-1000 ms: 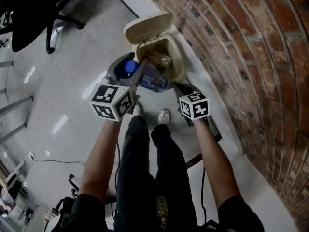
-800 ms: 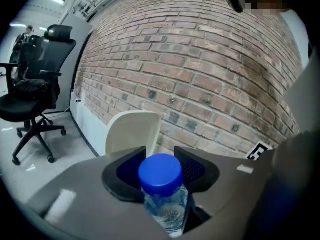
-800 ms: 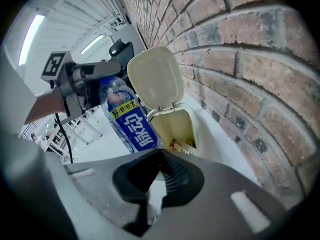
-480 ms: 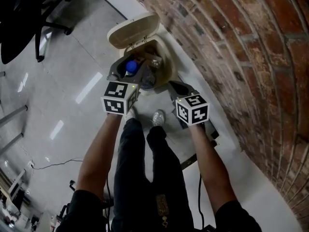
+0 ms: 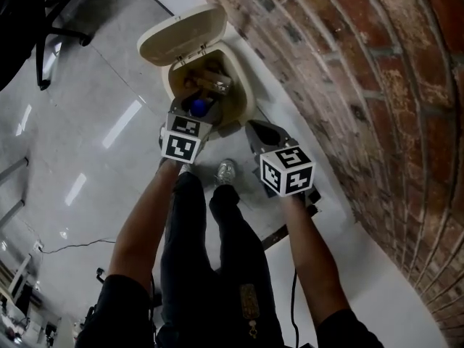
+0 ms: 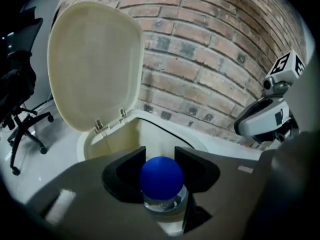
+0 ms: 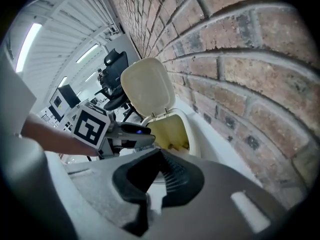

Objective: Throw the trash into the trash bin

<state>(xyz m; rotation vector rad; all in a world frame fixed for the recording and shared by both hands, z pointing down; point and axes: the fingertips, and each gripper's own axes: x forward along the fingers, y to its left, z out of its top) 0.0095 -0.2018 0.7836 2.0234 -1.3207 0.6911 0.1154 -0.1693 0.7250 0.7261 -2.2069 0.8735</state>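
A cream trash bin [image 5: 245, 101] stands against the brick wall with its lid [image 5: 181, 35] swung up. My left gripper [image 5: 194, 113] hangs over the bin's near rim, shut on a clear plastic bottle with a blue cap [image 5: 197, 107]. In the left gripper view the bottle's cap [image 6: 161, 179] sits between the dark pads, with the open bin [image 6: 150, 123] just beyond. Some brown trash [image 5: 210, 83] lies inside the bin. My right gripper [image 5: 259, 132] is to the right of the bin, near the wall; its jaws [image 7: 159, 176] meet with nothing in them.
A brick wall [image 5: 348, 64] runs along the right, with a pale ledge at its foot. An office chair [image 5: 51, 13] stands at the far left on the glossy floor. The person's shoe [image 5: 225, 171] is just short of the bin. A cable [image 5: 72, 243] lies on the floor.
My left gripper has dropped with the bottle from in front of the bin to over its opening. The right gripper has stayed almost where it was.
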